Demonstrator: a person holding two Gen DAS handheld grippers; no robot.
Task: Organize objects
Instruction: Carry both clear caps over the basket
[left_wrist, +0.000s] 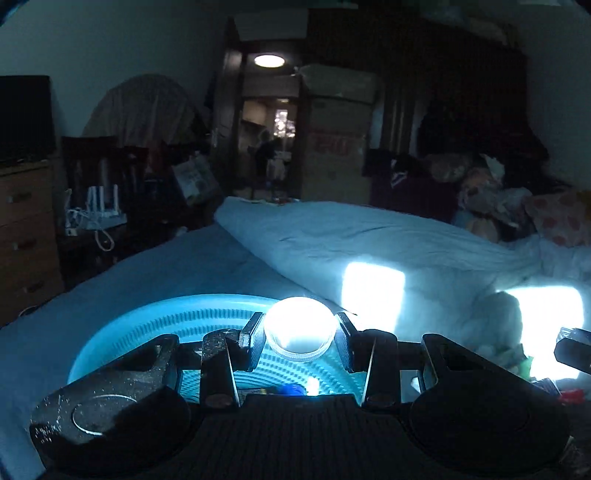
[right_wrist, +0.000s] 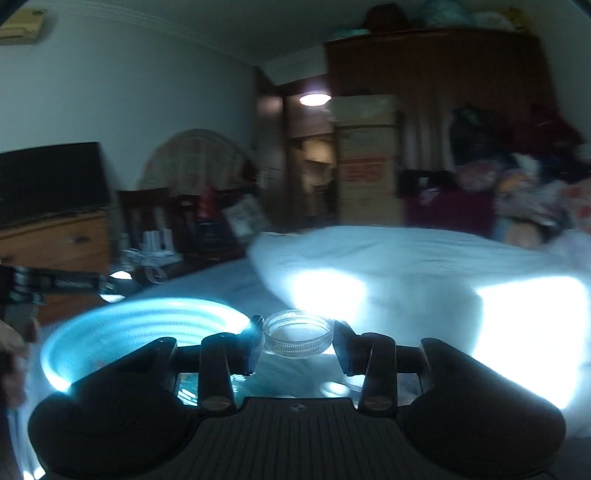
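L gripper (left_wrist: 300, 341) has its fingers (left_wrist: 255, 341) pinching a small round jar body (left_wrist: 300, 328), white and glowing in the glare, threaded neck toward the camera, held up clear of the bed (left_wrist: 166, 273). Straight below and a bit left sits the blue ribbed basket (left_wrist: 147, 325), w/ a few small bits in its bottom, too dim to name. R gripper (right_wrist: 297, 341) pinches a clear ribbed lid (right_wrist: 298, 334) between its fingers (right_wrist: 341, 350), open side up, lifted over the bedsheet; the basket's rim shows blurred to its left.

Key relation, my read: lid and jar are each in a separate hand, both round, no long axis to speak of, so the match turns on lining up lid's hollow w/ jar's neck. R gripper's tip pokes into the L view at far right, so the two are side by side, jar left of lid. Basket is nearer the L hand.

Writing: red print on the stacked cardboard boxes (left_wrist: 334, 147) by the doorway, too blurred to read. No brand visible on jar or lid.
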